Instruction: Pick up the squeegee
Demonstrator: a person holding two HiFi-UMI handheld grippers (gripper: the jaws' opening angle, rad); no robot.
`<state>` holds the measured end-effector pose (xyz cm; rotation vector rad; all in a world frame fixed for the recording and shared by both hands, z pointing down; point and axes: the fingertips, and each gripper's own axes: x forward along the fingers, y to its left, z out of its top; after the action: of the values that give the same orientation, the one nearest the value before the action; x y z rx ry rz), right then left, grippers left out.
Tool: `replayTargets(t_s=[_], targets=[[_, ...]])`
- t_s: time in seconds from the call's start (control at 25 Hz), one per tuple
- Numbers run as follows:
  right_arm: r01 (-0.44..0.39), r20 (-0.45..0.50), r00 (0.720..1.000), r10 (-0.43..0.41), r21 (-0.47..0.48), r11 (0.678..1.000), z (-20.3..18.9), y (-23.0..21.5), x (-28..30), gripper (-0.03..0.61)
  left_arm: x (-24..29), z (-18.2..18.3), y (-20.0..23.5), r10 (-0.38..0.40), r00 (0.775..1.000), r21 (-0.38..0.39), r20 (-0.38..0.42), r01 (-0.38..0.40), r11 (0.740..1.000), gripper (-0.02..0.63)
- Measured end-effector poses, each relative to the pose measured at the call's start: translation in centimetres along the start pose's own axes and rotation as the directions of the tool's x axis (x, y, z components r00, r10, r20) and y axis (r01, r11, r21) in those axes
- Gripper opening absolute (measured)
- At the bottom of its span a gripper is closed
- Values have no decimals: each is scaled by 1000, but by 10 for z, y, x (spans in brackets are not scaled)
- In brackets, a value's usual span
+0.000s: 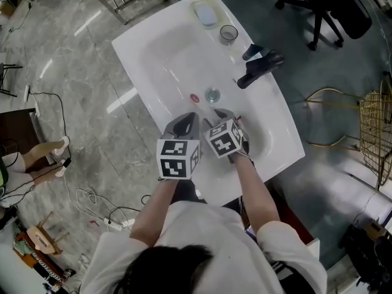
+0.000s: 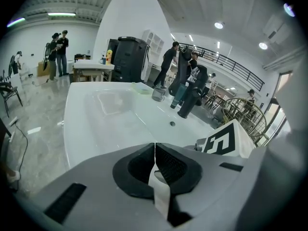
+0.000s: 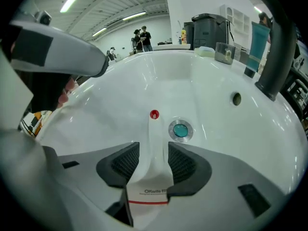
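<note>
Your R claw [image 3: 154, 150] stands spread wide in the white sink [image 3: 144, 76]. The squeegee [image 3: 153, 179] lies btwn its 2 pads, white handle pointing its red tip toward the drain [image 3: 181, 130]. Your L claw [image 2: 155, 150] is pressed together w/ nothing in it, just beside the R. Beyond: black faucet [image 3: 275, 57] and 1 clear cup [image 3: 224, 52] on the rim.

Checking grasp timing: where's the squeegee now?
In the right gripper view, the squeegee lies in the sink by the drain, its handle between the right gripper's open jaws.
</note>
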<state>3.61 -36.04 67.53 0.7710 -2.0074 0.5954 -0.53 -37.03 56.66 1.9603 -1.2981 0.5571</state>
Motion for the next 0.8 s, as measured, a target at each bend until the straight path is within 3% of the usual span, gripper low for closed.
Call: replayTargets(t_s=[0.8], targets=[[4, -85, 996, -13, -112, 994, -4, -6, 27, 178, 5, -4, 0, -3, 1000, -26, -8, 3, 1000, 29]])
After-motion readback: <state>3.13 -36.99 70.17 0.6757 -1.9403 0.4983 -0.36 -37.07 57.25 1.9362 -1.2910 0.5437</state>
